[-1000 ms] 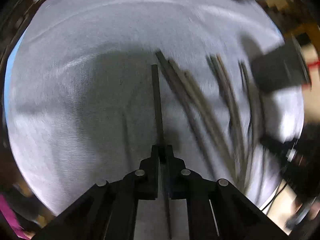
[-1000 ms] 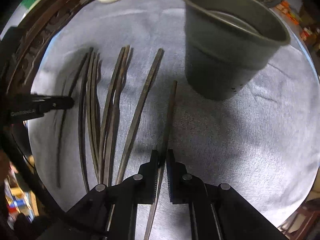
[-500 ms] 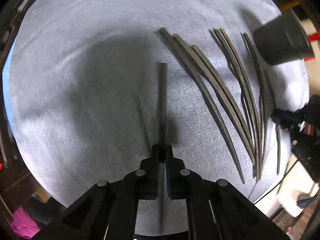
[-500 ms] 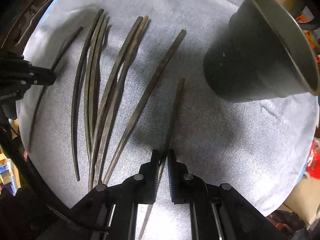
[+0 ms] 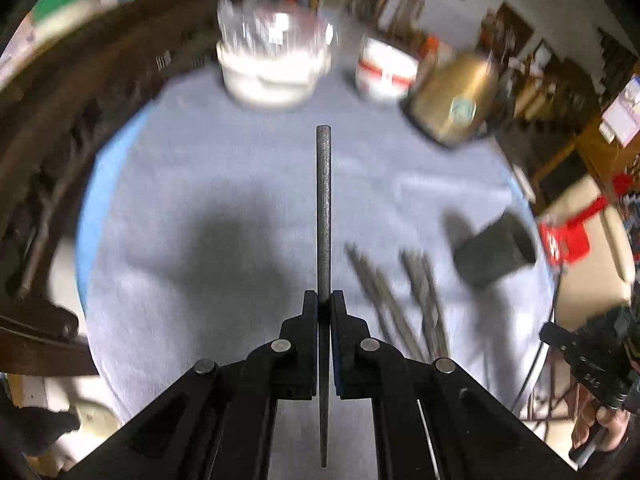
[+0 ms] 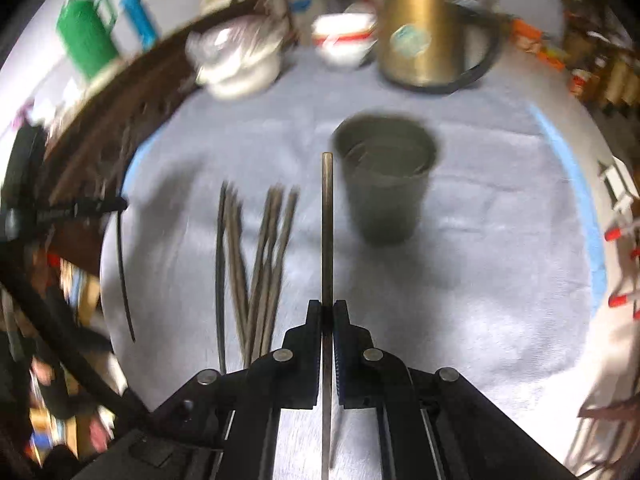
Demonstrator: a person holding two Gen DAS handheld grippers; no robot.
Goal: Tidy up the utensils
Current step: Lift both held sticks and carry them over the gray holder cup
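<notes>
Left wrist view first: the left gripper [image 5: 325, 298] is clamped tight on a single dark chopstick [image 5: 323, 208], which sticks straight out ahead of the jaws with its thin end trailing back between the arms. It's held up off the grey tablecloth [image 5: 200, 184], not touching it. The rest of the loose chopsticks [image 5: 400, 300] lie in a blurry bunch on the cloth toward the near right edge, and the dark cup [image 5: 494, 254] sits beyond them by the right edge.

At the far edge of the table there's a white lidded bowl [image 5: 272, 76], a white bowl with a red band [image 5: 384, 74] and a brass-coloured kettle [image 5: 456, 98], all pretty smeared by motion blur.

Right wrist view: same deal, the right gripper [image 6: 328, 310] is pinched shut on its own chopstick [image 6: 327, 232], pointing straight ahead and clear of the cloth. The cup [image 6: 386, 188] stands upright just to the right of that stick's tip, roughly mid-table. The pile of chopsticks [image 6: 256, 264] fans out on the cloth left of the held one. Over at the left edge you can see the other gripper [image 6: 80, 210] with its stick hanging down from it.
</notes>
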